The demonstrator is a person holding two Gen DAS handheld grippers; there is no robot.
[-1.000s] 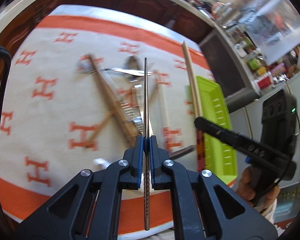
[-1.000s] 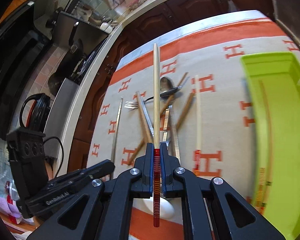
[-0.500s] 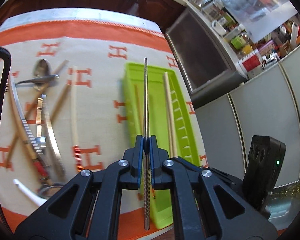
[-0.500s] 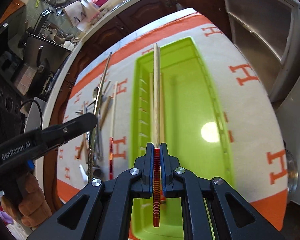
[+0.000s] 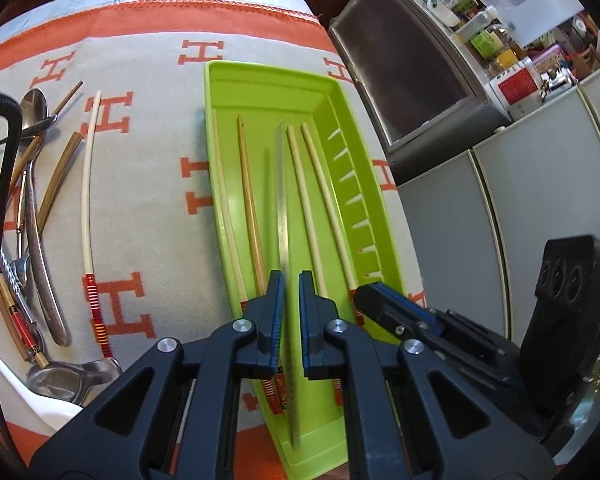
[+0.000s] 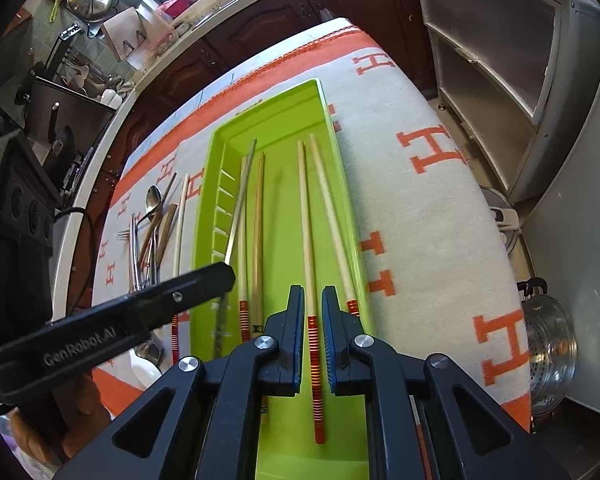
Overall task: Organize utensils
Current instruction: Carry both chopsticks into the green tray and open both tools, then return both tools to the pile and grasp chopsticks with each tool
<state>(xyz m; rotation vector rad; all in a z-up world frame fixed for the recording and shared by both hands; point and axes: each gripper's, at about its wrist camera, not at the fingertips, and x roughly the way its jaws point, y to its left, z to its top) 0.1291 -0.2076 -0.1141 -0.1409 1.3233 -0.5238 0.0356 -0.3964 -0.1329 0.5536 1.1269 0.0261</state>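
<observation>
A lime green tray (image 5: 342,98) (image 6: 324,120) lies on an orange and cream cloth and holds several chopsticks. My left gripper (image 5: 291,280) is open over the tray's near end. A metal chopstick (image 5: 282,200) lies between its jaws, loose in the tray. My right gripper (image 6: 311,294) is open above the tray. A wooden chopstick with a red banded end (image 6: 306,216) lies between its jaws, apart from both. The metal chopstick also shows in the right wrist view (image 6: 240,200). Each gripper appears in the other's view.
Left of the tray lie a red-banded wooden chopstick (image 5: 87,184), a spoon (image 5: 34,112), several brown chopsticks and metal cutlery in a pile (image 6: 148,220). A white dish (image 5: 40,404) sits at the near edge. A steel steamer pot (image 6: 548,340) stands right of the table.
Both grippers moved from the utensil pile to the tray, then opened. The metal chopstick and the red-banded chopstick left the jaws and now lie in the tray.
</observation>
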